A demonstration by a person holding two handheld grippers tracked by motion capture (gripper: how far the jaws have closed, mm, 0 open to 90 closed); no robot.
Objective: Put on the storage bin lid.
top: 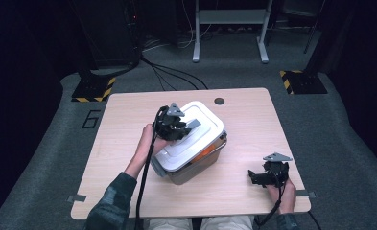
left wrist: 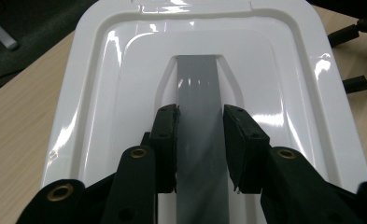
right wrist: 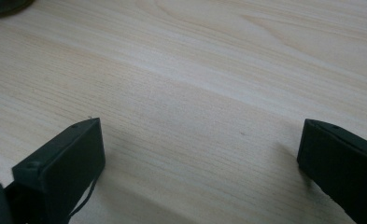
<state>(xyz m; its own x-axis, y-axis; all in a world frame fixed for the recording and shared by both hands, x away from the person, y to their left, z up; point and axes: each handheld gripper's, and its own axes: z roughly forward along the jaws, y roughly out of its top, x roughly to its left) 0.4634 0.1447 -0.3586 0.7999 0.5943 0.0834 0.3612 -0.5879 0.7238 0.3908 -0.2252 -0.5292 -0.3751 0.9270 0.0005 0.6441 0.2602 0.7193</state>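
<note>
A lidded plastic storage box [top: 192, 149] sits near the middle of the wooden table [top: 253, 124], turned at an angle to the table's edges, with something orange showing through its clear wall. Its white lid [left wrist: 125, 93] carries a flat grey handle [left wrist: 197, 88] that lies in a recess along the lid's middle. The left gripper [top: 172, 125] rests on top of the lid, at the box's end nearer the person's left hand [top: 147, 141]. In the left gripper view its jaws stand narrow, one on each side of the grey handle, with the pads [left wrist: 165, 140] against the handle's edges. The right gripper [top: 267, 176] lies low over bare table well apart from the box, toward the table's near right corner. Its jaws stand wide apart with only wood grain between them.
</note>
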